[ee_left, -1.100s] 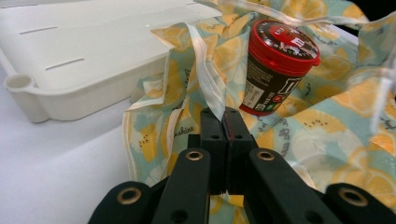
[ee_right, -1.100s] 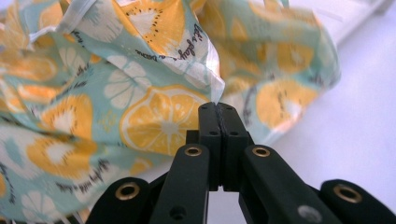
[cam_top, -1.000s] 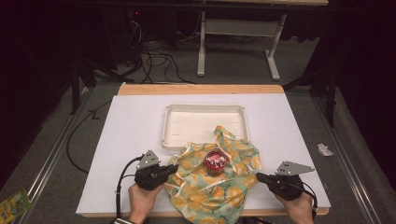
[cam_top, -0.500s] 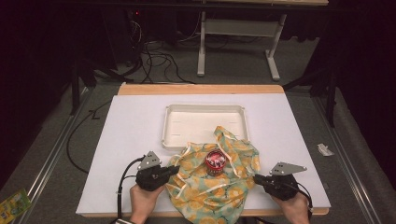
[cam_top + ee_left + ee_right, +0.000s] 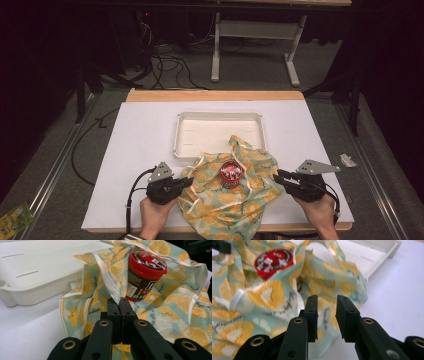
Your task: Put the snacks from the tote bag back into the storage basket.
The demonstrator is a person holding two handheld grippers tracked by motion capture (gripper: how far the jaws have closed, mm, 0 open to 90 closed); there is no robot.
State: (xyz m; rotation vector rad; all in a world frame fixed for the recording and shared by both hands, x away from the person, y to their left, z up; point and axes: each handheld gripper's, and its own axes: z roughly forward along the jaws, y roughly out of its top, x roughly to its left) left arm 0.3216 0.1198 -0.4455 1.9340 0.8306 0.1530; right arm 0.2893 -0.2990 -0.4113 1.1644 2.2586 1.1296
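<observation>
One cloth (image 5: 230,200), one jar (image 5: 231,173), one tray (image 5: 218,131): left tongs (image 5: 120,305) pinching cloth, right tongs (image 5: 326,315) spread.

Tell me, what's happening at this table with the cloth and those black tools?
A person holds a gripper in each hand at a lemon-print cloth with a red-lidded candy jar standing on it. The left gripper is shut on the cloth's edge; the right gripper is open beside the cloth. A white tray sits behind.
</observation>
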